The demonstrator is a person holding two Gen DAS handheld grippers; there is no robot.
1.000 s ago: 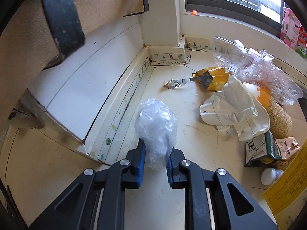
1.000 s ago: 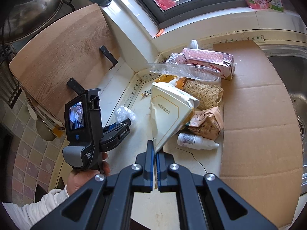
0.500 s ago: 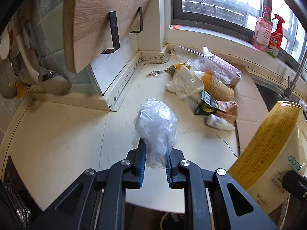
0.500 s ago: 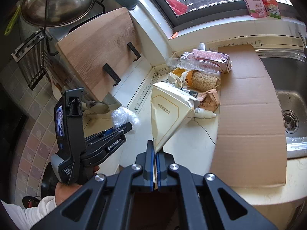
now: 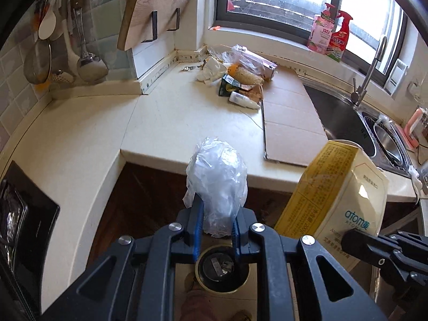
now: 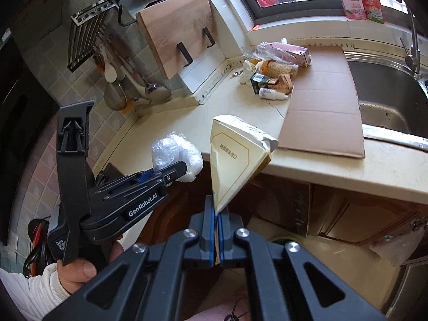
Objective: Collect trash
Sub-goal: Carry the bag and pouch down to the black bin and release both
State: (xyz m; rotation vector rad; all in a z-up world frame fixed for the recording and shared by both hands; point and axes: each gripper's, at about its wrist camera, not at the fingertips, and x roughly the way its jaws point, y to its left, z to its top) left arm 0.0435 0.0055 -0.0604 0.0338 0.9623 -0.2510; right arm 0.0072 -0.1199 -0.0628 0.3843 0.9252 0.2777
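Note:
My left gripper [image 5: 216, 226] is shut on a crumpled clear plastic bag [image 5: 217, 184], held off the counter's front edge above a round dark bin opening [image 5: 221, 270]. The bag also shows in the right wrist view [image 6: 176, 153], in the left gripper [image 6: 171, 172]. My right gripper [image 6: 216, 220] is shut on a flattened cream and yellow carton [image 6: 235, 157], which also shows in the left wrist view [image 5: 334, 203]. A pile of trash [image 5: 238, 80] lies at the counter's back corner; it also shows in the right wrist view [image 6: 272, 76].
A flat cardboard sheet [image 5: 289, 117] lies on the cream counter [image 5: 171, 123] beside the steel sink [image 5: 355, 125]. A wooden cutting board [image 5: 155, 8] and hanging utensils [image 5: 80, 50] are on the left wall. Bottles [image 5: 330, 36] stand on the windowsill. Brown cabinet doors [image 6: 342, 214] lie below.
Both grippers pulled back from the counter corner to beyond its front edge, carrying the bag and the carton. The bin opening has come into view below the left gripper.

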